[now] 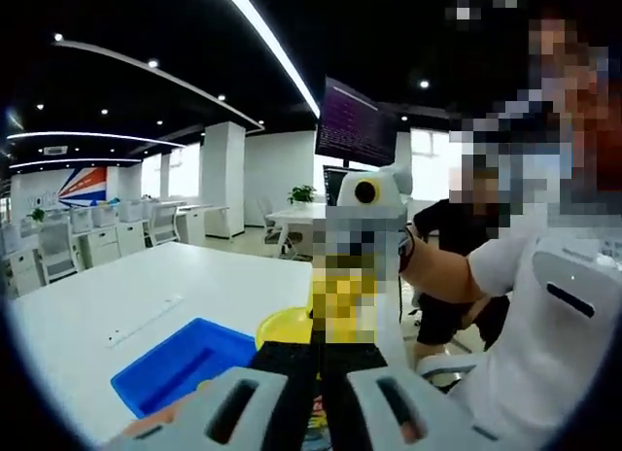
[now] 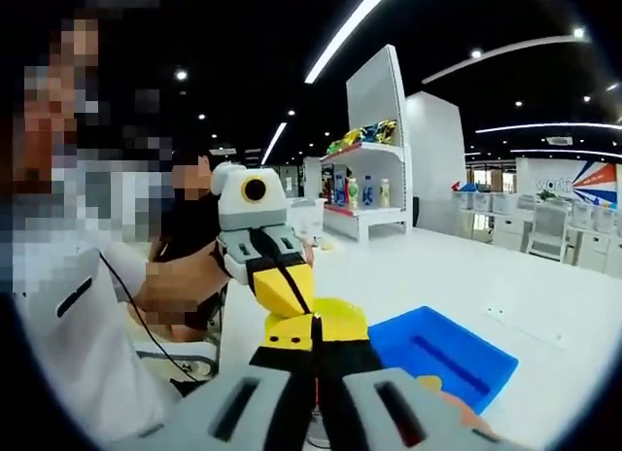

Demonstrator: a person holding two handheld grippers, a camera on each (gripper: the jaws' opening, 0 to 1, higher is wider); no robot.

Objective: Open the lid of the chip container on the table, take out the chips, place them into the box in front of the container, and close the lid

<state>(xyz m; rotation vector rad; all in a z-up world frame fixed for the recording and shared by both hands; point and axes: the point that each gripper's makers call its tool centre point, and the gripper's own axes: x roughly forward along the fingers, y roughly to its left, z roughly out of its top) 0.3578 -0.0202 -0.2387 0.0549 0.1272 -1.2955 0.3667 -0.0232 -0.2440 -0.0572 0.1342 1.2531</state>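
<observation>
Yellow lid point(image 2: 335, 320) sits pinched between both grippers, the left gripper point(image 2: 289, 300) meeting the right gripper point(image 2: 316, 359) over it; the container beneath is hidden. The blue box point(image 2: 442, 354) lies just right of the right gripper.

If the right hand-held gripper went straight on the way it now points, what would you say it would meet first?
Most likely the yellow lid, already at the tips of the right hand-held gripper. The left hand-held gripper seems to lie just beyond it. Depth is hard to judge here.
</observation>
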